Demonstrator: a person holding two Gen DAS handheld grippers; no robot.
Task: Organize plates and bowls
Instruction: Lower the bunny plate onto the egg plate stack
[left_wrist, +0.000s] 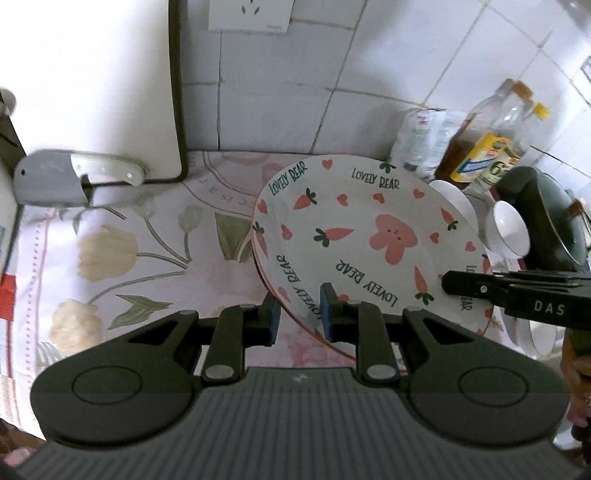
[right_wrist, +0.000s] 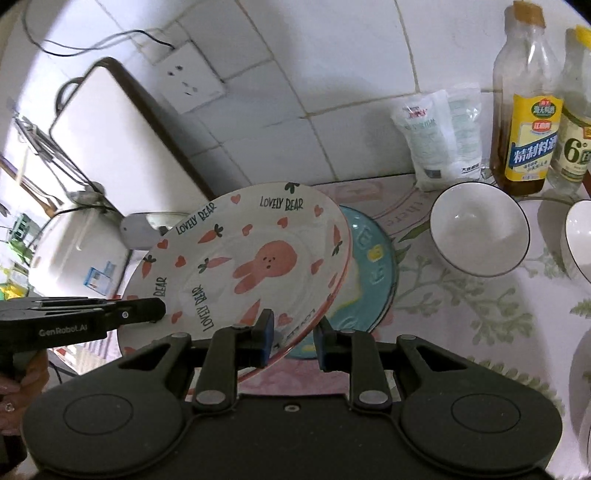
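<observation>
Left gripper (left_wrist: 299, 310): clamped on rabbit plate (left_wrist: 369, 236), rim at 7 o'clock
Right gripper (right_wrist: 293, 338): gripping same rim
Blue plate (right_wrist: 373, 280): underneath

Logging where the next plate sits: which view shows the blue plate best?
The right wrist view. There the blue plate lies on the tablecloth, partly covered by the tilted bunny plate that both grippers straddle at the rim. The left wrist view shows none of it; the bunny plate fills that area.
</observation>
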